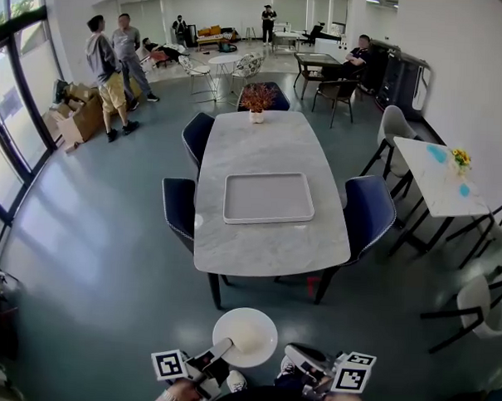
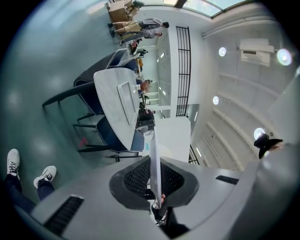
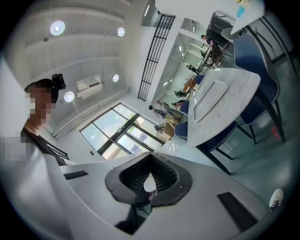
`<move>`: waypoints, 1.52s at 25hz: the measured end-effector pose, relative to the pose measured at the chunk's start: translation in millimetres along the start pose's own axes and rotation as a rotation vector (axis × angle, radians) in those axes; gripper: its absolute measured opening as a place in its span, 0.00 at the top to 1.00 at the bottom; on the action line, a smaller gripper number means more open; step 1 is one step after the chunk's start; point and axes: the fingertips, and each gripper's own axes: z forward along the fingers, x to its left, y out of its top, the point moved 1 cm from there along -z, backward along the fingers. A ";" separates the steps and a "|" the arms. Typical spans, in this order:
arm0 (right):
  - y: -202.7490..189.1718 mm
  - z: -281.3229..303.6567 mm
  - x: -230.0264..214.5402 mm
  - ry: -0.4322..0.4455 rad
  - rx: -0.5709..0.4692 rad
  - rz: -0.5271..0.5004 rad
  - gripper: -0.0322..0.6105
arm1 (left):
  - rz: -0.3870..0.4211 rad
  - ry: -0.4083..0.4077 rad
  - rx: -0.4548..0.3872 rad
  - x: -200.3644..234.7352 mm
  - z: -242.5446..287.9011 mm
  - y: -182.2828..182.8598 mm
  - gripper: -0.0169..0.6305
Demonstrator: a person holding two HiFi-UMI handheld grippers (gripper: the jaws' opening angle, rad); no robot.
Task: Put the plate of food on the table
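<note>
A round white plate (image 1: 245,336) hangs in the air near the bottom of the head view, short of the table's near end. My left gripper (image 1: 226,346) is shut on its left rim. In the left gripper view the plate (image 2: 153,154) shows edge-on between the pads of that gripper (image 2: 155,187). Its top looks pale, and I make out no distinct food. My right gripper (image 1: 298,355) is beside the plate on the right, shut and holding nothing; its pads (image 3: 146,187) meet. The marble table (image 1: 270,146) stands ahead with a grey tray (image 1: 267,220) on it.
Dark blue chairs (image 1: 178,207) (image 1: 367,210) flank the table, another (image 1: 197,135) farther back on the left. A potted plant (image 1: 257,98) stands at the table's far end. A white side table (image 1: 439,175) is at the right. Two people (image 1: 112,56) stand at back left.
</note>
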 end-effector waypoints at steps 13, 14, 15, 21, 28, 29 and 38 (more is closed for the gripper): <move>64.8 -32.0 -43.2 0.054 -0.014 0.055 0.93 | 0.008 0.032 -0.024 -6.4 81.8 -10.9 0.94; 70.1 -33.9 -46.6 0.058 -0.012 0.056 0.93 | 0.009 0.031 -0.030 -7.6 88.2 -10.5 0.94; 75.1 -35.3 -49.5 0.061 -0.009 0.057 0.93 | 0.010 0.029 -0.036 -8.7 94.4 -9.9 0.94; 103.6 -40.8 -63.2 0.073 0.017 0.046 0.93 | 0.012 0.019 -0.067 -12.6 125.8 -6.5 0.94; 131.2 -48.2 -72.4 0.105 0.019 0.057 0.93 | 0.025 0.026 -0.098 -21.7 152.3 -1.5 0.94; 135.1 -49.1 -73.7 0.113 0.018 0.060 0.93 | 0.029 0.029 -0.105 -23.3 155.7 0.0 0.94; 150.3 -56.0 -90.2 0.140 0.026 0.077 0.93 | 0.060 0.042 -0.149 -29.7 175.3 9.6 0.94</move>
